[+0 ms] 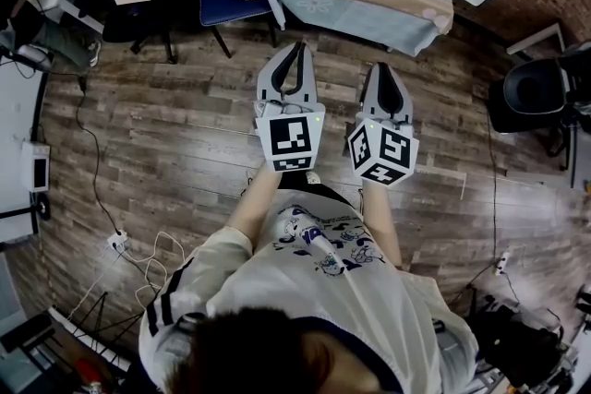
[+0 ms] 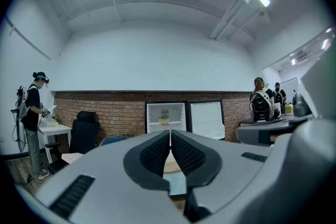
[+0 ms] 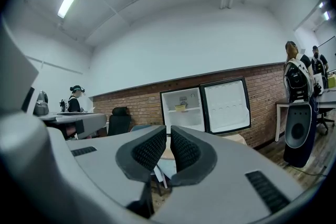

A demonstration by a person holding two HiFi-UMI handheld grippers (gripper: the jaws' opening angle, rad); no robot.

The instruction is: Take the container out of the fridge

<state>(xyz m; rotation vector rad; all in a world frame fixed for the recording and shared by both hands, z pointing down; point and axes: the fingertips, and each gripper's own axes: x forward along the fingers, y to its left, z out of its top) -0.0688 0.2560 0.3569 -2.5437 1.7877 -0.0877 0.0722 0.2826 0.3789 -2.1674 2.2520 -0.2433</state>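
Left gripper (image 1: 294, 49) and right gripper (image 1: 385, 69) held side by side ahead of person, both with jaws pressed together, nothing between them. Task barely begun. Small white fridge (image 2: 152, 113) stands at far red brick wall (image 2: 105, 113), white door (image 2: 206, 119) already swung open to right. Small squat yellowish container (image 2: 164, 120) sits on upper shelf, untouched, well apart from both grippers. Approach, grasp and withdrawal all left to do. Container looks upright, wider than tall, long axis apparently left-right along shelf. Facing too small to tell.
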